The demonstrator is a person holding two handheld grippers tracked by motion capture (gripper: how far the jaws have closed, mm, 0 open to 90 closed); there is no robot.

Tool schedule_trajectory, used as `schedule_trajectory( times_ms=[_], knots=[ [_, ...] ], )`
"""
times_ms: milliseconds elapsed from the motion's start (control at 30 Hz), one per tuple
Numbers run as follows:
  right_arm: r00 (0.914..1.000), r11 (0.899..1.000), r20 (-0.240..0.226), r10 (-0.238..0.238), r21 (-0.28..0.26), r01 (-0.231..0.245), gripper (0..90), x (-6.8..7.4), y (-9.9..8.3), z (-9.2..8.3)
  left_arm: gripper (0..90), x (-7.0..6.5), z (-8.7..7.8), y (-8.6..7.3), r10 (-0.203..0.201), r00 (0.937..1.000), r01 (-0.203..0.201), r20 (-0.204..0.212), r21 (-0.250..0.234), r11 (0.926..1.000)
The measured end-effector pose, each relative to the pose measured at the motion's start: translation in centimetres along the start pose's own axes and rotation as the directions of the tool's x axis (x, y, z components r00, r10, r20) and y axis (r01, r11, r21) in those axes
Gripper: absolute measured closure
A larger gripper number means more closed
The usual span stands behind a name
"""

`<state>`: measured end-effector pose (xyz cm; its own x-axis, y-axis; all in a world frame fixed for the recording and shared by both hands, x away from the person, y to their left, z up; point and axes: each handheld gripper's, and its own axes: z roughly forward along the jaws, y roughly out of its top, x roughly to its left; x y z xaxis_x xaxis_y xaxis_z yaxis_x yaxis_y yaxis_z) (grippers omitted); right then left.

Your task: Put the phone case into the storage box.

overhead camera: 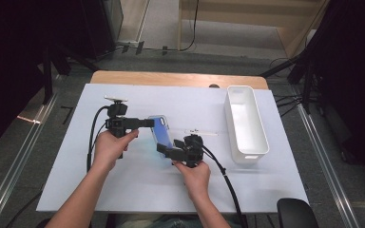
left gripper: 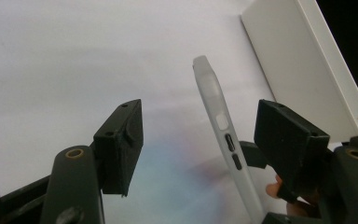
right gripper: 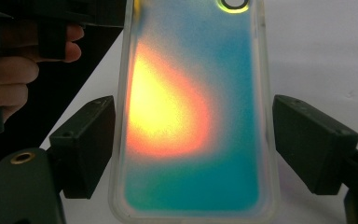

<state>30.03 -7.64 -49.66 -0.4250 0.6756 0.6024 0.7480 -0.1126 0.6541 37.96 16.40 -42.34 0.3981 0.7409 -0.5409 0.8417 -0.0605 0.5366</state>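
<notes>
From above, I see my left gripper (overhead camera: pixel 148 122) a bit left of the middle of the frame, pointing right at the top end of the phone case (overhead camera: pixel 162 131). My right gripper (overhead camera: pixel 164 151) sits just below the middle and has the case by its bottom end, so the case stands up off the white table (overhead camera: pixel 138 185). A white bin (overhead camera: pixel 247 121) lies at the right of the frame, well apart from the case, and a thin white stick (overhead camera: pixel 200 132) lies between them. In my left gripper view, my two black jaws stand wide apart at the bottom. The case (left gripper: pixel 223 135) shows side-on between them, closer to the right jaw, and I cannot tell if that jaw touches it. The left jaw is well clear of it, so this gripper does not have hold of it. The bin (left gripper: pixel 303 60) fills the upper right corner. In my right gripper view, the case (right gripper: pixel 193 116) runs up the middle of the frame, blue-green with a big orange and yellow glow. My jaws show on each side of it near the bottom. They look a little apart from its edges here, but the case stays up in them, so I say they grip it. My left hand (right gripper: pixel 9 79) is at the upper left.
</notes>
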Motion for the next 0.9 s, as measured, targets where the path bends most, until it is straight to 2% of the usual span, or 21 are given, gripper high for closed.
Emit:
schedule_trajectory(
  times_ms=[133,267,333,467,533,633,767,900],
  knots=[
    [1.0,1.0,0.009,0.0,-0.009,0.001,15.4,0.1,-0.1,0.0,32.4,-0.1,0.2,0.1,-0.016,0.9999,0.016,0.001,-0.016,0.9997],
    [1.0,1.0,0.008,0.002,-0.013,-0.001,15.4,0.1,-0.1,0.1,32.4,-0.2,0.4,0.3,-0.019,0.9998,0.019,0.003,-0.011,0.9998],
    [0.9999,1.0,0.01,0.011,-0.008,-0.011,15.4,0.1,-0.2,0.2,32.5,-0.3,0.5,0.4,-0.036,0.9994,0.036,0.001,-0.015,0.9992],
    [0.9998,1.0,0.014,0.013,-0.02,-0.013,15.4,0.2,-0.3,0.3,34.6,-0.4,0.8,0.6,-0.055,0.9985,0.055,0.0,-0.014,0.9984],
    [0.9998,1.0,0.016,0.01,-0.022,-0.01,15.4,0.2,-0.3,0.4,35.7,-0.4,0.9,0.6,-0.052,0.9987,0.052,-0.002,-0.012,0.9986],
    [0.9999,1.0,0.015,0.008,-0.02,-0.008,15.3,0.2,-0.3,0.4,36.9,-0.5,1.1,0.7,-0.073,0.9973,0.073,-0.003,-0.01,0.9973],
    [0.9998,1.0,0.018,0.013,-0.02,-0.013,15.4,0.4,-0.4,0.5,40.3,-0.6,1.2,0.8,-0.067,0.9977,0.067,-0.01,-0.014,0.9977],
    [0.9997,1.0,0.024,0.008,-0.022,-0.008,15.3,0.5,-0.4,0.5,43.9,-0.6,1.4,0.8,-0.079,0.9968,0.078,-0.015,-0.017,0.9968]
  ],
)
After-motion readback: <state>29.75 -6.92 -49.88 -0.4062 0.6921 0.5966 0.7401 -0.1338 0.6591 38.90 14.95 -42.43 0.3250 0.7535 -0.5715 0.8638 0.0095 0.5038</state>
